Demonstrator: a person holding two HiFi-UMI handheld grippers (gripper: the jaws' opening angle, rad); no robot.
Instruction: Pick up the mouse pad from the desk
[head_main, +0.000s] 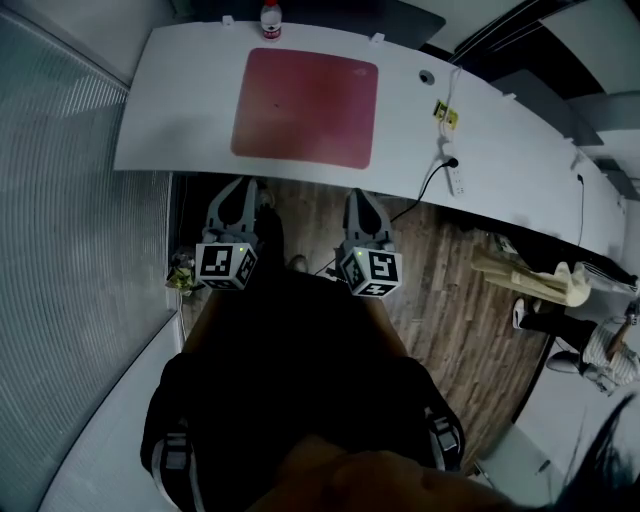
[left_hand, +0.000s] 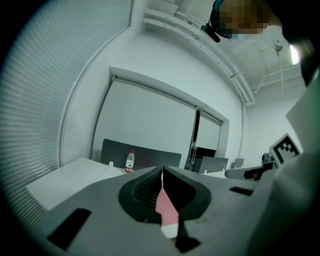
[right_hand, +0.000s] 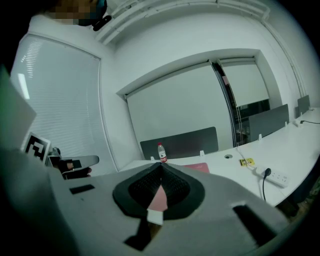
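Left gripper (head_main: 244, 184): jaws pressed together, nothing in them, tips just short of the white desk (head_main: 170, 110). The red mouse pad (head_main: 305, 107) lies flat on the desk, out ahead of both sets of jaws and untouched. A water bottle (head_main: 270, 20) stands past its far edge. Right gripper (head_main: 359, 196), same deal: closed and empty. A power strip (head_main: 455, 181) lies ahead-right of its jaws.

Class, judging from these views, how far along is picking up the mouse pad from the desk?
Nothing done yet: the red mouse pad lies flat on the desk, untouched. In hand: nothing; the left tongs and right tongs are shut and empty, short of the desk's near edge. Left: reach the pad, open, grip an edge, lift.
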